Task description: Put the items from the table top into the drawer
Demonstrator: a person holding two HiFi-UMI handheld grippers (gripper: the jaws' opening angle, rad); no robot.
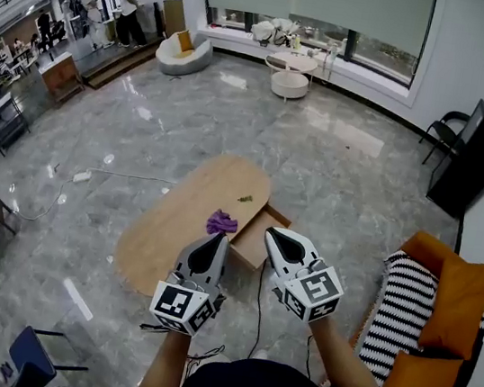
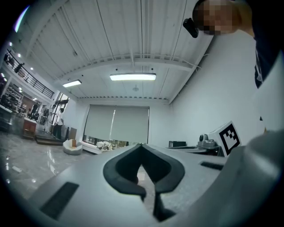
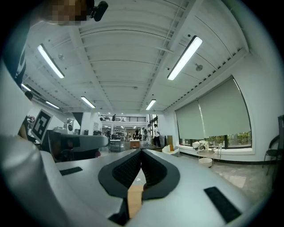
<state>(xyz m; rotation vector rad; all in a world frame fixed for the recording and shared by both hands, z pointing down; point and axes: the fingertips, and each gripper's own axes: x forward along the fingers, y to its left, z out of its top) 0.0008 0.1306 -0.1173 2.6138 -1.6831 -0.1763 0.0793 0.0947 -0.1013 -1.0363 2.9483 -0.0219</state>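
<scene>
A low oval wooden table (image 1: 178, 223) stands on the grey floor in the head view. On it lie a crumpled purple item (image 1: 222, 222) and, farther back, a small green item (image 1: 246, 199). A drawer (image 1: 255, 240) stands pulled out on the table's right side. My left gripper (image 1: 220, 238) and right gripper (image 1: 271, 232) are held level in front of me, short of the table, both shut with nothing between the jaws. The left gripper view shows its shut tips (image 2: 141, 145) against the far wall. In the right gripper view the shut tips (image 3: 141, 151) point across the room.
An orange sofa (image 1: 457, 300) with a black-and-white striped blanket (image 1: 401, 313) sits at the right. A black cabinet (image 1: 471, 156) stands at the far right, a round white side table (image 1: 290, 73) by the window. A cable (image 1: 90, 175) trails on the floor left of the table.
</scene>
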